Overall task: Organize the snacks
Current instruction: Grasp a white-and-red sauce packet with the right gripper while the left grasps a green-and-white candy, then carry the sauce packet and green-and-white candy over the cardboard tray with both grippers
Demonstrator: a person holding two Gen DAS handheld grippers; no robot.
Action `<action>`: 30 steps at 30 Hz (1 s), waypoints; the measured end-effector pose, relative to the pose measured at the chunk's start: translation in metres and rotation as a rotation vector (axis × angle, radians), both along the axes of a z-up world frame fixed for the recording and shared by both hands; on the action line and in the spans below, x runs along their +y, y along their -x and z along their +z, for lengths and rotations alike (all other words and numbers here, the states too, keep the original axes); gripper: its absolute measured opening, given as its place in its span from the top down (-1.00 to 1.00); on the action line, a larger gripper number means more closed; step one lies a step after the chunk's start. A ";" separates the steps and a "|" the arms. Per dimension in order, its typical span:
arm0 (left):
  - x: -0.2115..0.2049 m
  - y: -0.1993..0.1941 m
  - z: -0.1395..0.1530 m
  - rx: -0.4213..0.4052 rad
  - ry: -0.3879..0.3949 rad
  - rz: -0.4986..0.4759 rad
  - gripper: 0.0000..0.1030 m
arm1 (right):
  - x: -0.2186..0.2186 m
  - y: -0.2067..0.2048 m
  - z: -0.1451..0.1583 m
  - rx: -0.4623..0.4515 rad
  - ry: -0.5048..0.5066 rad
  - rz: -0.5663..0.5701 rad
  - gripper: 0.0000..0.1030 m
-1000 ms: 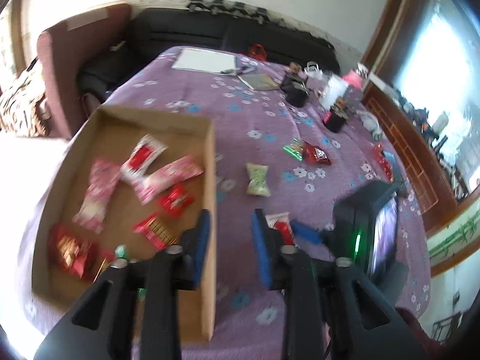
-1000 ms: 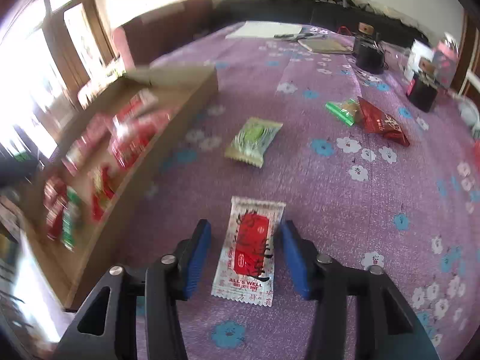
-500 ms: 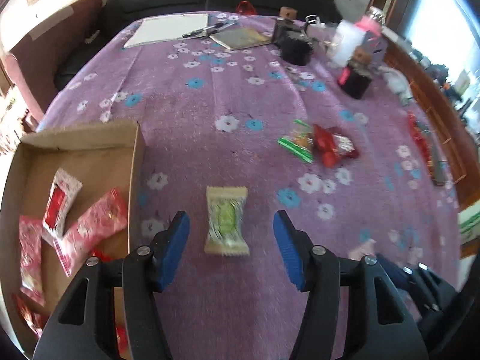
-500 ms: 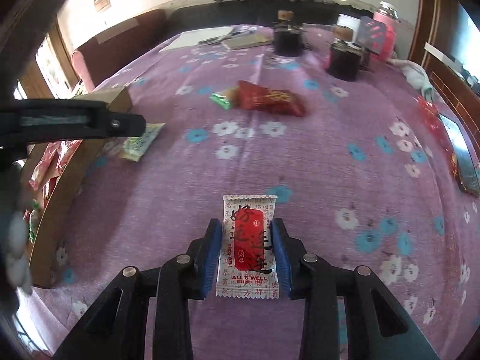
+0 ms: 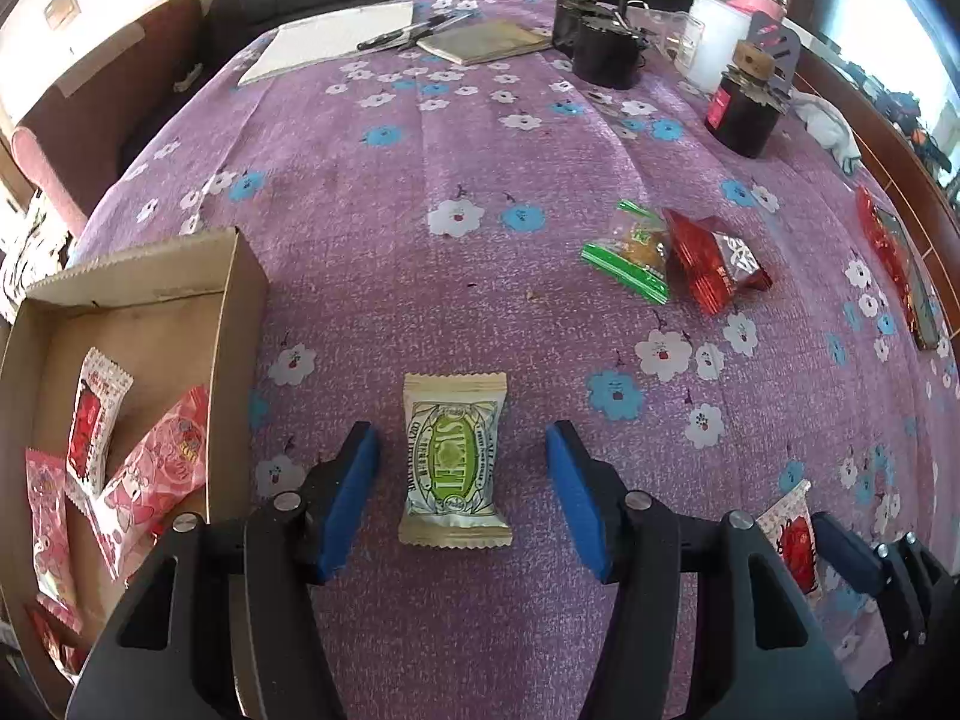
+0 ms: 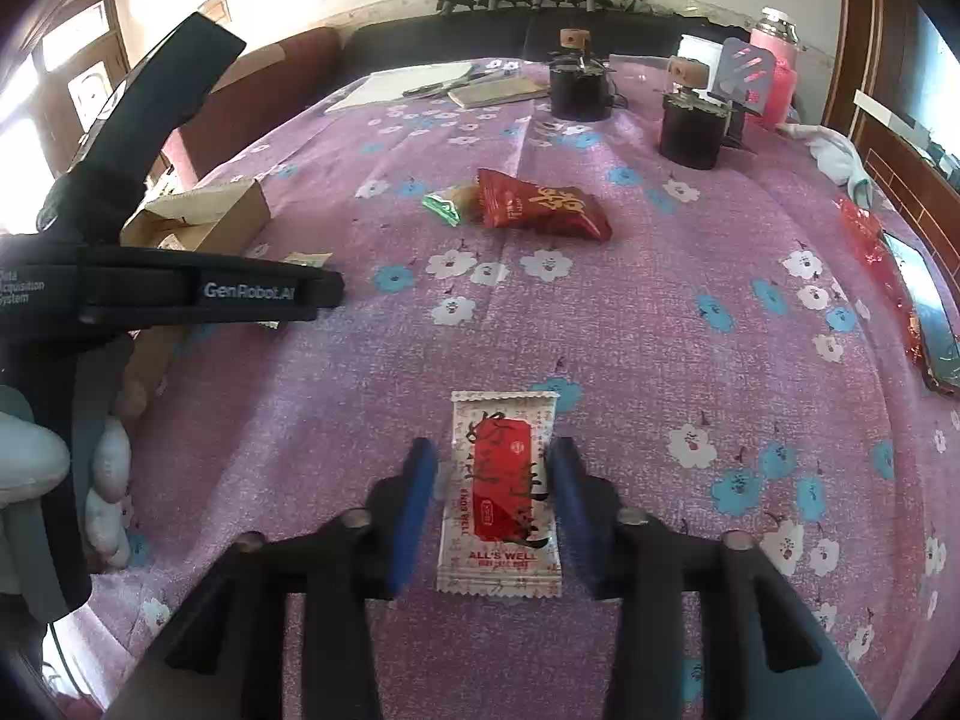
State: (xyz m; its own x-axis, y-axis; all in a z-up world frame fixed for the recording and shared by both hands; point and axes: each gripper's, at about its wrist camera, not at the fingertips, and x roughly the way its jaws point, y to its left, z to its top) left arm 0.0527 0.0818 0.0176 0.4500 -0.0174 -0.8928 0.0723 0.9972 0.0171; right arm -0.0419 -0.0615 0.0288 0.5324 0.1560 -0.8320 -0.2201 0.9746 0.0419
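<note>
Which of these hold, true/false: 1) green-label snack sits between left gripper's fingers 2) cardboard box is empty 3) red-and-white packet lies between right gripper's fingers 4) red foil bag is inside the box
1) True: the green-label snack lies between the left gripper fingers, untouched; jaws closing.
2) False: the cardboard box holds several pink and red packets.
3) True: the red-and-white packet lies between the right gripper fingers; jaws opening.
4) False: the red foil bag lies on the tablecloth.
</note>
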 end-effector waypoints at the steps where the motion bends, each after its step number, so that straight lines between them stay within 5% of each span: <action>1: 0.000 0.000 0.000 -0.005 0.008 -0.008 0.06 | 0.001 0.001 0.000 -0.003 0.012 0.000 0.11; 3: -0.002 0.003 0.001 -0.023 0.007 -0.025 0.53 | 0.004 0.004 -0.001 -0.010 0.033 0.001 0.11; 6: -0.005 0.006 0.002 -0.025 0.008 -0.032 0.57 | 0.004 0.006 0.000 -0.018 0.044 -0.001 0.36; 18: 0.018 0.051 0.049 -0.080 0.208 -0.034 0.57 | -0.008 0.017 0.028 -0.032 -0.085 -0.011 0.37; 30: 0.101 0.087 0.077 -0.154 0.207 0.066 0.57 | 0.042 0.027 0.048 -0.054 -0.097 0.079 0.37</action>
